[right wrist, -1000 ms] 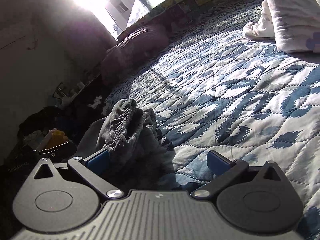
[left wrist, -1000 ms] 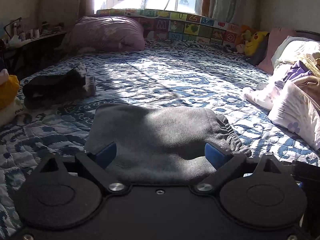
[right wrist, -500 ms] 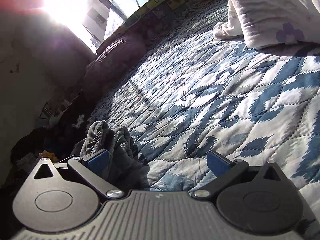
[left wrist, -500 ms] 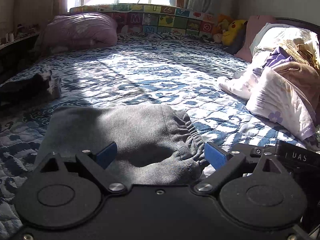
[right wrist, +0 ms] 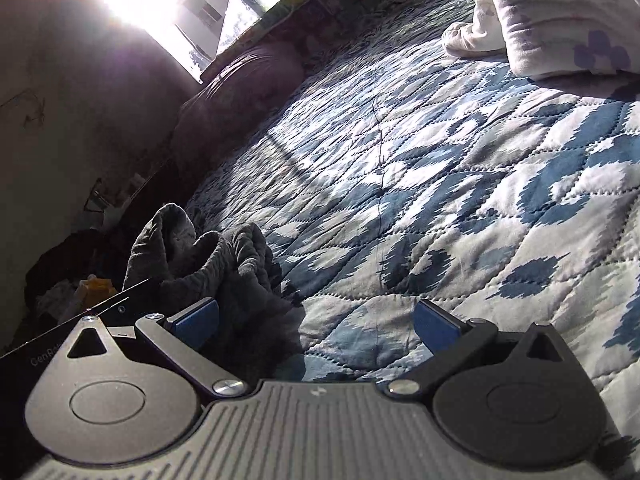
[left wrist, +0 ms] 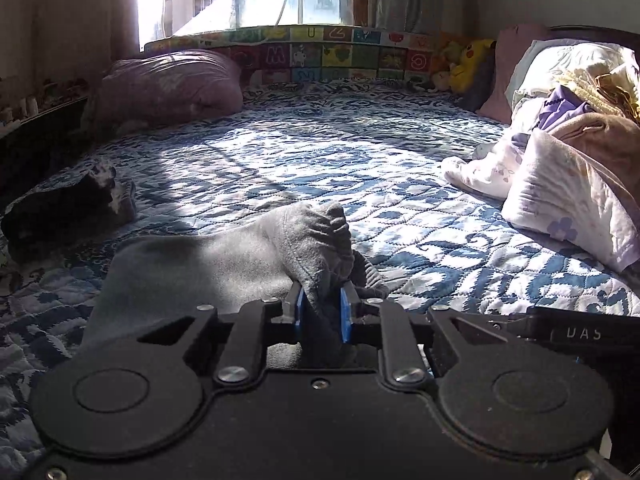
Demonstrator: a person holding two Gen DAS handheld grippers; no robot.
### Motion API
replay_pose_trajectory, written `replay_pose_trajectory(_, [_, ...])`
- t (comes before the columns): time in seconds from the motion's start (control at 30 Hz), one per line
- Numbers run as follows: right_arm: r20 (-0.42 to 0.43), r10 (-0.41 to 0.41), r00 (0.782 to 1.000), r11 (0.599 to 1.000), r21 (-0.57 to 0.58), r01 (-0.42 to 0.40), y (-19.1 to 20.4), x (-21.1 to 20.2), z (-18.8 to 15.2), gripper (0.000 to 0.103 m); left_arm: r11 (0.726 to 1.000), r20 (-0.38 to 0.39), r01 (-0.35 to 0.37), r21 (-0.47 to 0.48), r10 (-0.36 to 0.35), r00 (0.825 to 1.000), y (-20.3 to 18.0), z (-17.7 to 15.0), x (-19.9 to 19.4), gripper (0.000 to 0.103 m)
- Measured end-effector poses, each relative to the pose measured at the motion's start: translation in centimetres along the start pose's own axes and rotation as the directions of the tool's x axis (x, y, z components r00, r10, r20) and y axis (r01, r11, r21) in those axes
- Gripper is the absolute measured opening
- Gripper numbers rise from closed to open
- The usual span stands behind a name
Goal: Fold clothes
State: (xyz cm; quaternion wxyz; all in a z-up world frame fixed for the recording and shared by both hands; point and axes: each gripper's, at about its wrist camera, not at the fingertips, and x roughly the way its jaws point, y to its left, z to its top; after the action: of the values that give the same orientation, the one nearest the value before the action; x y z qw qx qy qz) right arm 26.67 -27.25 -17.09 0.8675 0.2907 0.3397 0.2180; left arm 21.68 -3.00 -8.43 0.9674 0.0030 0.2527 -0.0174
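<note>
Left gripper (left wrist: 323,314) pinches the soft grey folded garment (left wrist: 224,264); right gripper (right wrist: 316,322) stands wide open, holding nothing.

From the left: a dark bundle (left wrist: 64,208) near the bed's edge, then the grey garment on the blue-and-white quilted bedspread (left wrist: 320,168), its gathered hem bunched between the closed blue pads. Bare quilt stretches ahead; a heap of pale laundry (left wrist: 568,184) crowds the right, cut off by the frame.

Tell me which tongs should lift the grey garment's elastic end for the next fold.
Left. The left tongs are already shut on the bunched elastic end of the grey garment. The right tongs are open, with the cloth only beside one pad and mostly quilt between them.
</note>
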Motion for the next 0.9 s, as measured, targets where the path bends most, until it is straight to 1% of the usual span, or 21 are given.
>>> replay_pose_trajectory(0.07, [-0.005,0.003,1.000,1.000,-0.004,-0.003,0.0,0.0,0.0,0.103,0.998,0.019,-0.036,-0.047,0.037,0.999,1.7,0.1,-1.0,0.014])
replay_pose_trajectory(0.13, [-0.009,0.004,1.000,1.000,-0.008,-0.004,0.1,0.0,0.0,0.103,0.995,0.032,-0.070,-0.077,0.073,0.997,2.4,0.3,-1.8,0.013])
replay_pose_trajectory(0.23, [-0.014,0.004,1.000,1.000,-0.015,-0.004,0.2,0.1,0.0,0.103,0.984,0.054,-0.119,-0.135,0.127,0.990,5.0,0.3,-3.3,0.013])
replay_pose_trajectory(0.4, [-0.021,0.000,1.000,0.999,-0.035,-0.001,0.5,0.3,-0.1,0.103,0.962,0.088,-0.190,-0.198,0.210,0.974,8.9,0.7,-5.4,0.013])
replay_pose_trajectory(0.53, [-0.027,0.002,1.000,0.999,-0.048,-0.003,0.6,0.4,-0.3,0.103,0.942,0.106,-0.241,-0.233,0.271,0.957,11.8,1.2,-7.0,0.012])
replay_pose_trajectory(0.77, [-0.035,0.004,0.999,0.998,-0.064,-0.006,0.9,0.7,-0.3,0.103,0.905,0.085,-0.343,-0.250,0.373,0.924,16.1,1.0,-8.2,0.012])
replay_pose_trajectory(0.9, [-0.040,0.021,0.999,0.997,-0.068,-0.023,1.0,0.7,-0.4,0.103,0.879,0.056,-0.394,-0.267,0.423,0.905,18.4,0.3,-8.3,0.012])
